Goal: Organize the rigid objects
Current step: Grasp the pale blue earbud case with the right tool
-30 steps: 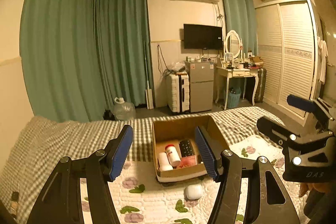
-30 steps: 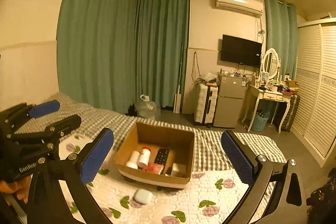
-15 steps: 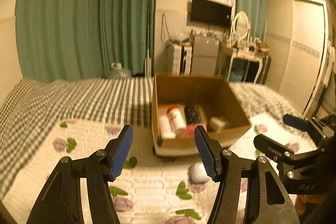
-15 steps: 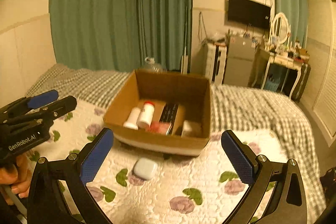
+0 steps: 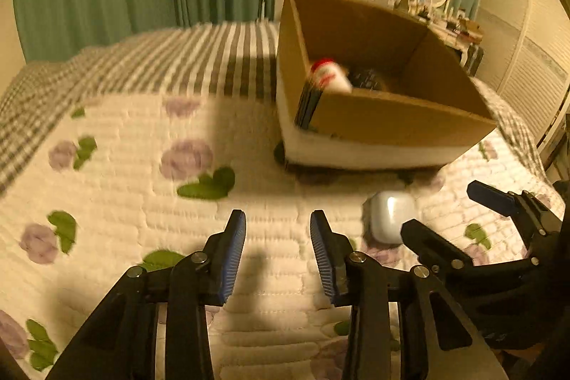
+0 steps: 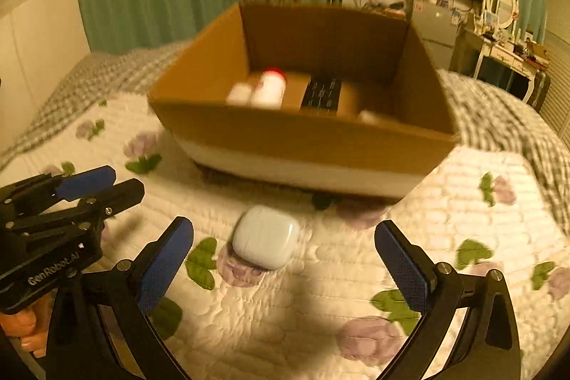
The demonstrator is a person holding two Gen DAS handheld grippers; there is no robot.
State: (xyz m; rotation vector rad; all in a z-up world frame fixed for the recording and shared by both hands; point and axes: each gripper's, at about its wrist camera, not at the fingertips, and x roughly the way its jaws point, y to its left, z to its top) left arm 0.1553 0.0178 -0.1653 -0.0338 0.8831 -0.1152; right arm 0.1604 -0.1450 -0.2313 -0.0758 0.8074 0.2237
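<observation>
On the bed sits one brown cardboard box with its top open, so things can be dropped in from above. One small white case lies on the flowery quilt just in front of the box, outside it. It looks like the one thing not put away yet.

Inside the box are two white bottles, one with a red cap, lying side by side. Next to them is one black remote, and one pale thing sits in the near corner, too blurry to name.

There are two grippers. The right gripper has its jaws wide apart, and the white case sits in front of the gap between them, not touched. This is probably so the jaws can close around it next. The left gripper is off to the side of the case. Its jaws are closing with nothing between them, only bare quilt below.
</observation>
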